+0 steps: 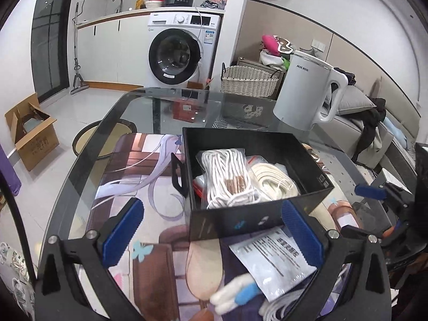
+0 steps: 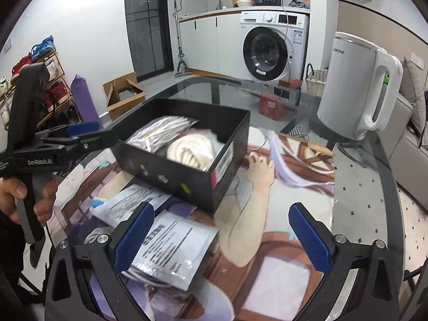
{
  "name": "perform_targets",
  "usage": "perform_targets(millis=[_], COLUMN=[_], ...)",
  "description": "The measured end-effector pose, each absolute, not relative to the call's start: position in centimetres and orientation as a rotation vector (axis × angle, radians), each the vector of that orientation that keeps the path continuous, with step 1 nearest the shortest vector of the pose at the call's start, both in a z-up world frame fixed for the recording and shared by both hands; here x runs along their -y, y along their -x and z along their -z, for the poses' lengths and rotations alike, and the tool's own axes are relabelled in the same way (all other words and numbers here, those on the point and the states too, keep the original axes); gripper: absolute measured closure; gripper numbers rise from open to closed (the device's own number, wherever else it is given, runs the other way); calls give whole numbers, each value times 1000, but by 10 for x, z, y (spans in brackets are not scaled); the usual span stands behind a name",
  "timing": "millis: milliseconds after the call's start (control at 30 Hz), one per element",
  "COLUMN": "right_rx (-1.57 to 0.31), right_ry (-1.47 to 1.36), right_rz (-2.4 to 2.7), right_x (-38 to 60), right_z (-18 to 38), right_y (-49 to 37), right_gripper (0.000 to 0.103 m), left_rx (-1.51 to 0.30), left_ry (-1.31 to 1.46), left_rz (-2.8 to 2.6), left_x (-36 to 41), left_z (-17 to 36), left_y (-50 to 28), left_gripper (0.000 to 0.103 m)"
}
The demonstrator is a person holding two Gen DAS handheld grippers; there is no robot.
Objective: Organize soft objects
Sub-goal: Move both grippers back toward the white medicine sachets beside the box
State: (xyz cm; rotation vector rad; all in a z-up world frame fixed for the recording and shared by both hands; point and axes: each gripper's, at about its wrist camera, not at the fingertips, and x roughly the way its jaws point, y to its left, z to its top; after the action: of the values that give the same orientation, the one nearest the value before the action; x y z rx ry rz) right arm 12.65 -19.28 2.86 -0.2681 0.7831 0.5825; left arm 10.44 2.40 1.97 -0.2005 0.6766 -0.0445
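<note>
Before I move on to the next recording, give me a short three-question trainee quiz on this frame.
1. True or false: the black box on the glass table already holds bundles of white rope.
2. Which printed bag lies nearest the right tongs? A) the grey printed pouch outside the box B) a bag inside the box C) a bag on the kettle
3. Fill in: both the left tongs and the right tongs stand ____, gripping nothing.

Key: 1 true; 2 A; 3 open.
</note>
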Motion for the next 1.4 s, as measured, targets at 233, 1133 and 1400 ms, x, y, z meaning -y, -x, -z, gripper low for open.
perform_targets(millis=[233,1133,1400], right_rx=[-841,-1004,-1061], right_ry=[266,310,321], right_rz=[-602,-599,-588], right_x=[188,186,178], right_z=[-23,4,14], right_y=[-119,-123,-138], right_gripper=[1,1,1], left_rx=[-647,-707,-724], left_ry=[191,161,161], left_rz=[36,103,103], left_x=[-20,-4,-3], left_z=[-23,-7,-4], left_y=[-87,-90,-92], left_gripper=[0,0,0])
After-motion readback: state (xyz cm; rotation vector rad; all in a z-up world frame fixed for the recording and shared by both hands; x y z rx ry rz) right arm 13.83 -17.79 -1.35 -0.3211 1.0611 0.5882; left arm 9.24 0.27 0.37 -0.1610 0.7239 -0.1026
